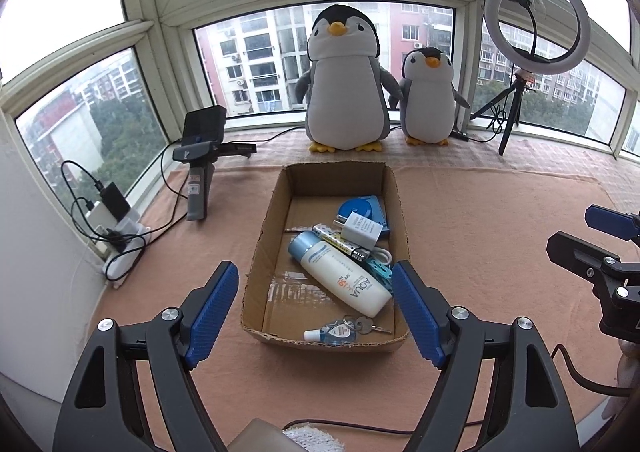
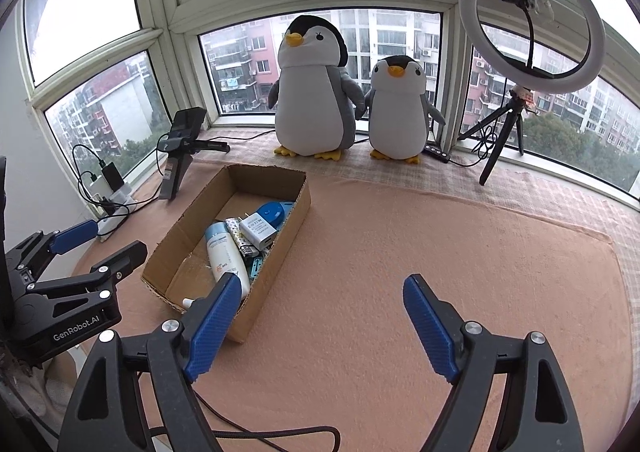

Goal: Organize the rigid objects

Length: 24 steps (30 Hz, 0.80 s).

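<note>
An open cardboard box (image 1: 256, 252) (image 2: 276, 252) sits on the pink mat. Inside lie a white sunscreen bottle (image 1: 340, 272) (image 2: 224, 252), a white charger (image 1: 362, 230) (image 2: 258, 231), a blue round tape measure (image 1: 362, 208) (image 2: 272, 212), a patterned lighter (image 1: 340, 240), a light blue clip (image 1: 380, 270) and a small sanitizer bottle with keys (image 1: 340, 330). My left gripper (image 1: 316, 292) hangs open just in front of the box with nothing between its fingers. My right gripper (image 2: 320, 304) is open over bare mat to the right of the box, also seen as a right gripper (image 1: 600, 240) at the left wrist view's edge.
Two plush penguins (image 1: 344, 84) (image 2: 316, 92) stand on the sill behind the box. A ring light on a tripod (image 1: 532, 36) (image 2: 528, 28) is at the back right. A camera stand (image 1: 200, 156), chargers and cables (image 1: 116, 220) crowd the left. The mat (image 2: 460, 252) stretches wide to the right.
</note>
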### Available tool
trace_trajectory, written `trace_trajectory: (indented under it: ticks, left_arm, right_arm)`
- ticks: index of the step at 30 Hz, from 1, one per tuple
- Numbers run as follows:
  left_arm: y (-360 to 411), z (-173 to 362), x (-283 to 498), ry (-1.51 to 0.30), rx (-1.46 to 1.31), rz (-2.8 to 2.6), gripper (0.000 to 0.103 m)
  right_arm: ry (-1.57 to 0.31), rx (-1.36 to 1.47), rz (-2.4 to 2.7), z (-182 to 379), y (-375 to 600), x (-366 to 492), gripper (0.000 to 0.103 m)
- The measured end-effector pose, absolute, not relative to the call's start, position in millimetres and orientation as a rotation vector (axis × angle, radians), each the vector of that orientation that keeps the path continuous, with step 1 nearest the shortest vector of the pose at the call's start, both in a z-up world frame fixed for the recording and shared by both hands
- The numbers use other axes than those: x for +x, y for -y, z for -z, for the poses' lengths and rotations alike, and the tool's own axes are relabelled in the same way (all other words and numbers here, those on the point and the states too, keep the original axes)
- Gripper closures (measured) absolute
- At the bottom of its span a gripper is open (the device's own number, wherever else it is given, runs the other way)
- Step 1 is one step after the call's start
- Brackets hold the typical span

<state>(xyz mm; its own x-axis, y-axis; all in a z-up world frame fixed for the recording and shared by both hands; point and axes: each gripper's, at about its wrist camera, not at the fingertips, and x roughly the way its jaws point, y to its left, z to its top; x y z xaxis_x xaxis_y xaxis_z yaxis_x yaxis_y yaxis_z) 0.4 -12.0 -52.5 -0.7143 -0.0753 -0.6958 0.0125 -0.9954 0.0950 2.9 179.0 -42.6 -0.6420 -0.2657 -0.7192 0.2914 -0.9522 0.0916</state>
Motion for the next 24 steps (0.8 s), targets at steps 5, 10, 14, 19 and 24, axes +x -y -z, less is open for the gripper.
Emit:
trace_trajectory:
  ticks: [5,10,14,19,24]
  left_arm:
    - [12.7,52.4,1.6,0.118,1.171,2.86,0.024]
    - [12.8,52.2,1.6,0.118,1.173,2.86,0.024]
    - [12.2,52.7,1.8,0.118,1.179,2.862,0.024]
    - [12.5,53.4,0.8,0.119,1.186,2.861,0.024]
    - [12.2,54.0,0.5,0.118,1.184,2.862,0.024]
  right_arm:
    - [-0.05,1.13,2.598,42.8,-180.0,2.9,0.023]
    - [-0.048,1.129,2.6,43.1,-181.3,2.7,0.023]
    - [-0.045,1.133,2.601,44.0,-182.4,2.0,0.023]
    - [-0.043,1.14,2.599,45.3,-182.8,0.9,0.023]
    - [-0.043,1.143,2.6,45.7,-182.4,0.9,0.023]
